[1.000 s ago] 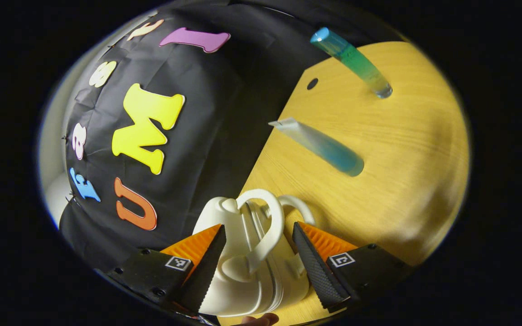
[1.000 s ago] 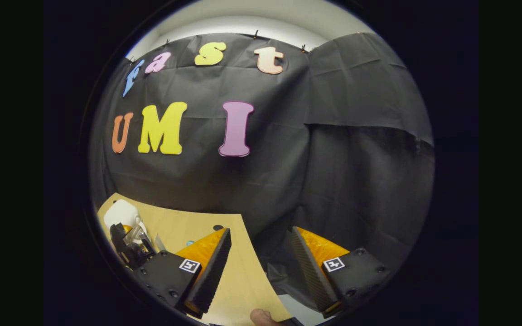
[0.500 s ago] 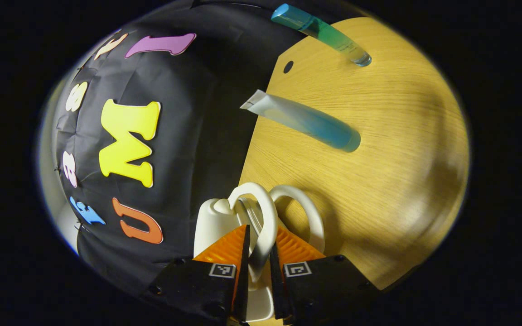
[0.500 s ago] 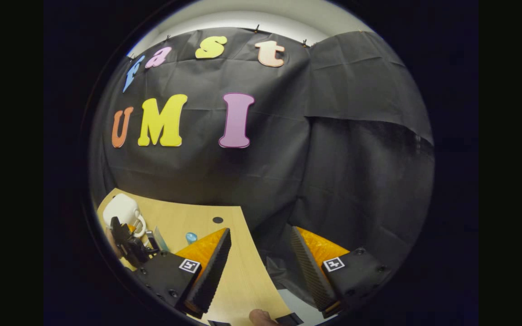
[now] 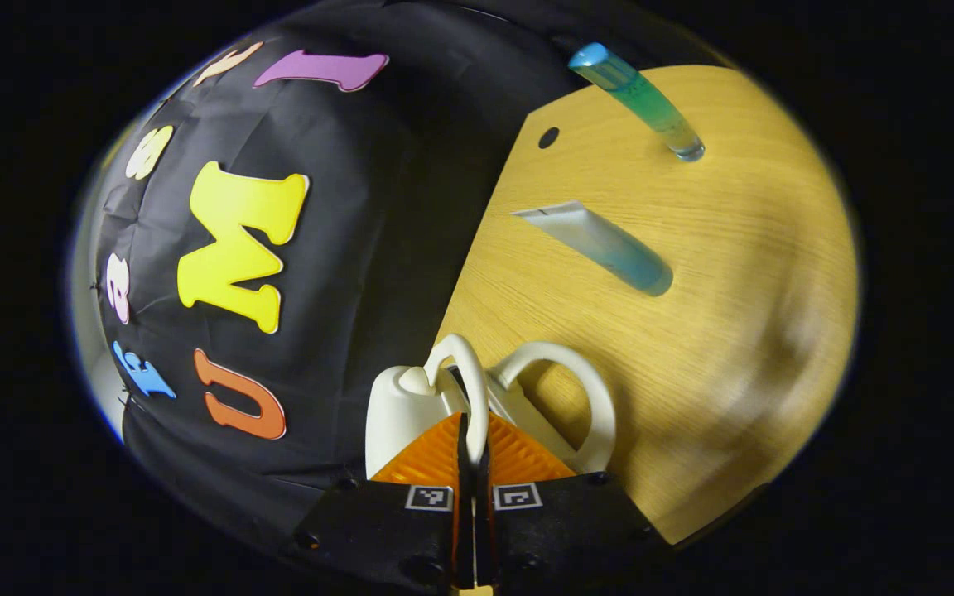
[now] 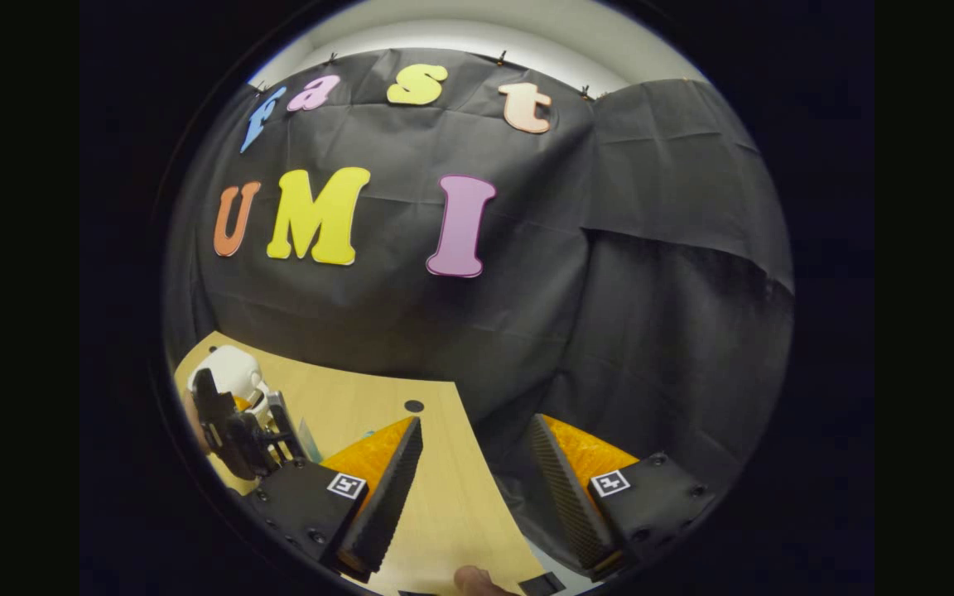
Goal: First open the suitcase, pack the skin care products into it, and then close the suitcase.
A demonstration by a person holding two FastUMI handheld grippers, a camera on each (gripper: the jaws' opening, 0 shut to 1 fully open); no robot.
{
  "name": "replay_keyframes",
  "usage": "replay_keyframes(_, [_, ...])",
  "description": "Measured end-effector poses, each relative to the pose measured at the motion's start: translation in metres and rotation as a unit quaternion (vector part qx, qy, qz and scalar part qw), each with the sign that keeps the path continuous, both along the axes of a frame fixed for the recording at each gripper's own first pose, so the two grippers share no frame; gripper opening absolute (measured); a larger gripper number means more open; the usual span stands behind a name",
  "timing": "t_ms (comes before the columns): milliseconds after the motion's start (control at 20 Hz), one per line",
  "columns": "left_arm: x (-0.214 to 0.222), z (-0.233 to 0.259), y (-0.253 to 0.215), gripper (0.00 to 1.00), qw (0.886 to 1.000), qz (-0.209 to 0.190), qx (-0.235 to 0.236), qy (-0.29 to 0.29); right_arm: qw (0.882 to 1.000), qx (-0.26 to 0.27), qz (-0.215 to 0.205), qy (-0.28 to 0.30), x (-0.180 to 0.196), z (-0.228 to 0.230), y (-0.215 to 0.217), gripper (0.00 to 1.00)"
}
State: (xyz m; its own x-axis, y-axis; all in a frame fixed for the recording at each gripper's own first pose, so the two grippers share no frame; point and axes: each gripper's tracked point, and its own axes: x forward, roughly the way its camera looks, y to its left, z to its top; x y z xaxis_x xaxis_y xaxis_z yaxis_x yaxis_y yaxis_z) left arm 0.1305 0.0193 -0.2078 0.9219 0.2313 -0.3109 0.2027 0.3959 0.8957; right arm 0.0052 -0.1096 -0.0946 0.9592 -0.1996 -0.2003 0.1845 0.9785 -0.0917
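The left gripper (image 5: 472, 451) has gone from wide open a second ago to pinched on one of the two looped handles (image 5: 469, 389) of the small white suitcase (image 5: 398, 414). Its fingers are pressed nearly together with the thin loop between them. That loop now stands apart from the second handle (image 5: 589, 406), which has swung out toward the tabletop (image 5: 734, 273). This suggests the lid half is starting to part from the body, so the opening step is under way but not finished. From this steep angle the seam is hard to read, and nothing of the inside shows, so it cannot be told whether the suitcase holds anything.

Beyond the suitcase, a blue squeeze tube (image 5: 601, 247) stands on its cap. Farther off is a slim blue-green bottle (image 5: 638, 99); both are still unpacked. The right gripper (image 6: 477, 480) hangs spread and empty, well to the side of the suitcase (image 6: 233, 372).
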Motion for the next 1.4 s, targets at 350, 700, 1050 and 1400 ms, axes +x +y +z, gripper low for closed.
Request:
replay_keyframes(350, [-0.007, 0.088, 0.051, 0.03, 0.991, 0.022, -0.119, -0.049, 1.0, -0.004, 0.001, -0.009, 0.018, 0.018, 0.044, 0.8])
replay_keyframes(700, [-0.019, 0.152, 0.154, 0.03, 0.972, 0.061, -0.207, -0.089, 0.998, 0.02, 0.036, -0.051, 0.039, 0.051, 0.115, 0.8])
replay_keyframes(1050, [-0.014, 0.15, 0.259, 0.03, 0.965, 0.081, -0.236, -0.083, 0.996, 0.021, 0.041, -0.072, 0.055, 0.068, 0.171, 0.8])
replay_keyframes(1400, [-0.018, 0.102, 0.349, 0.03, 0.941, 0.129, -0.301, -0.08, 0.998, 0.015, 0.046, -0.042, 0.041, 0.048, 0.196, 0.8])
